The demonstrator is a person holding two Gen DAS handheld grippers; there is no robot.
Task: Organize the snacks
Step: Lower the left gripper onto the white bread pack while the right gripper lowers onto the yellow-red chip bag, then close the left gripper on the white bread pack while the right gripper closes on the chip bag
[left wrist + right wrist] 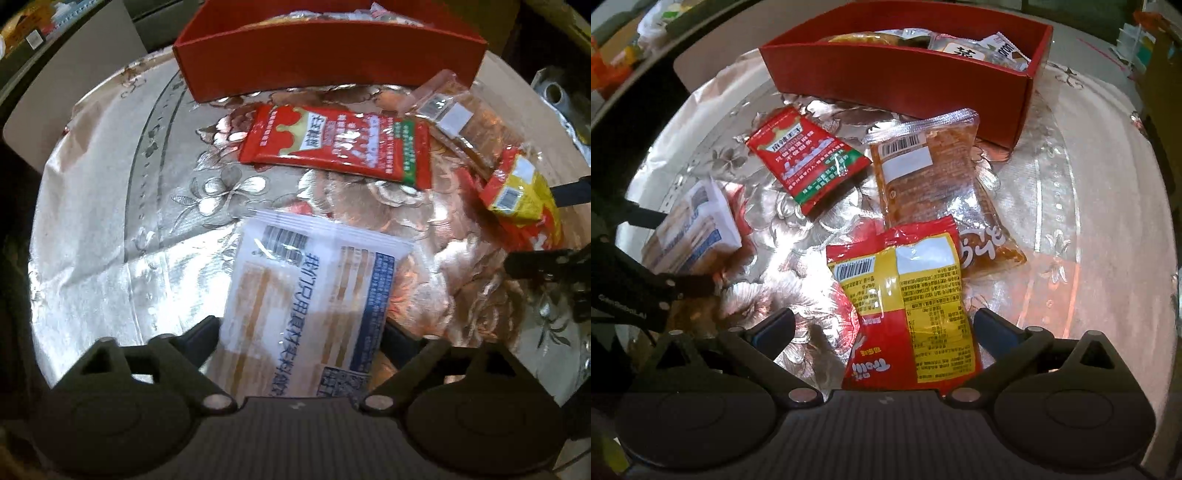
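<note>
My left gripper (301, 332) is hanging over the white snack packet (310, 306) with its jaws spread to either side, the pads not visibly pressing it. My right gripper (884, 328) is standing open around the red-and-yellow snack bag (908, 306), its left finger clear of the wrapper. A red sachet (807, 162) and a clear-wrapped pastry (931, 173) are lying on the silvery floral cloth (110, 221) — the red box (905, 79), already holding snacks, is sitting at the far edge.

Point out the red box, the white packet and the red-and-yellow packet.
red box (886, 79): right wrist view, on its front wall.
white packet (314, 295): left wrist view, on its printed middle.
red-and-yellow packet (923, 295): right wrist view, on its yellow panel.
</note>
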